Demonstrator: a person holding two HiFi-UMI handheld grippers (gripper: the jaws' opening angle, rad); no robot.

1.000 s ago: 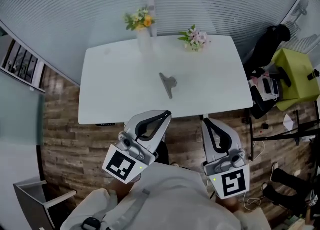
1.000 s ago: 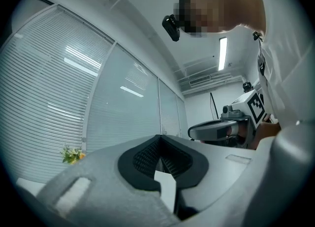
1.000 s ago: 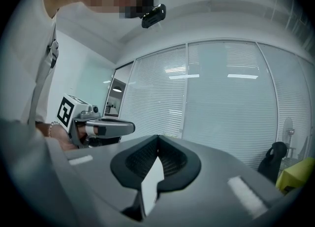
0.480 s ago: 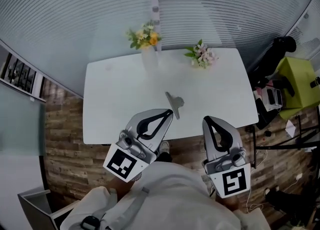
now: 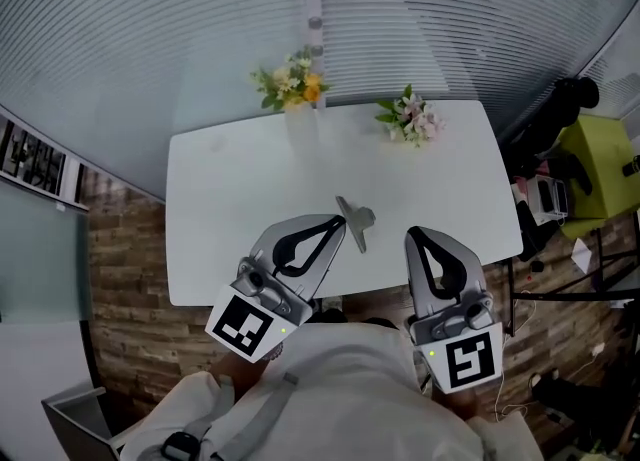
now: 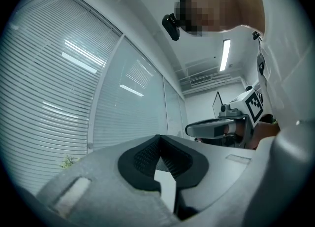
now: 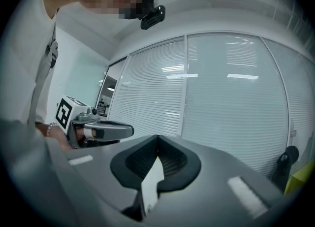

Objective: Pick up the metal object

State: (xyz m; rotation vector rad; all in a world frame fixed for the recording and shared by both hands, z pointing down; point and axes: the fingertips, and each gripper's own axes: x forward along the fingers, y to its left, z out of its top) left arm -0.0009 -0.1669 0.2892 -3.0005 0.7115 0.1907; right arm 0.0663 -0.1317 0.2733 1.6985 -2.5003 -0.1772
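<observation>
Grey metal object (image 5: 356,220), seemingly flat, lying on white table (image 5: 230,199)

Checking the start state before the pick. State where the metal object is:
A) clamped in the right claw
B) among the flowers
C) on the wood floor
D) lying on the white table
D: in the head view the metal object lies on the white table, near the tip of the left claw. Both that and the right claw are shut with nothing in them.
</observation>
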